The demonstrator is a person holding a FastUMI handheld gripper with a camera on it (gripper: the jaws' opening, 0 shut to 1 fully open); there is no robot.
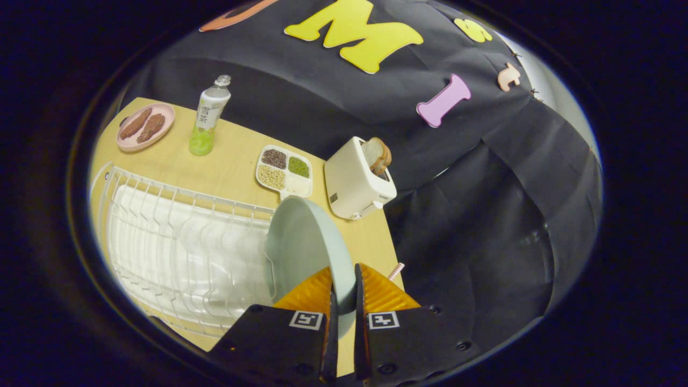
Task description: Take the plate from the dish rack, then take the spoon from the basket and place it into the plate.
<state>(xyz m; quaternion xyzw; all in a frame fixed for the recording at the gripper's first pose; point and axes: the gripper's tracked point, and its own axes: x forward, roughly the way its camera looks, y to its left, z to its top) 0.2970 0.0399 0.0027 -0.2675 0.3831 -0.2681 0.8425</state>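
A pale blue-green plate stands on edge at the right end of the white wire dish rack. My gripper is shut on the plate's near rim, one finger on each face. The plate looks lifted slightly, tilted over the rack's end. A thin pink-striped handle pokes up just right of the fingers; I cannot tell what it belongs to.
On the wooden table beyond the rack stand a white toaster holding bread, a divided tray of beans and grains, a green drink bottle and a pink plate with meat. The table's edge runs just right of the toaster.
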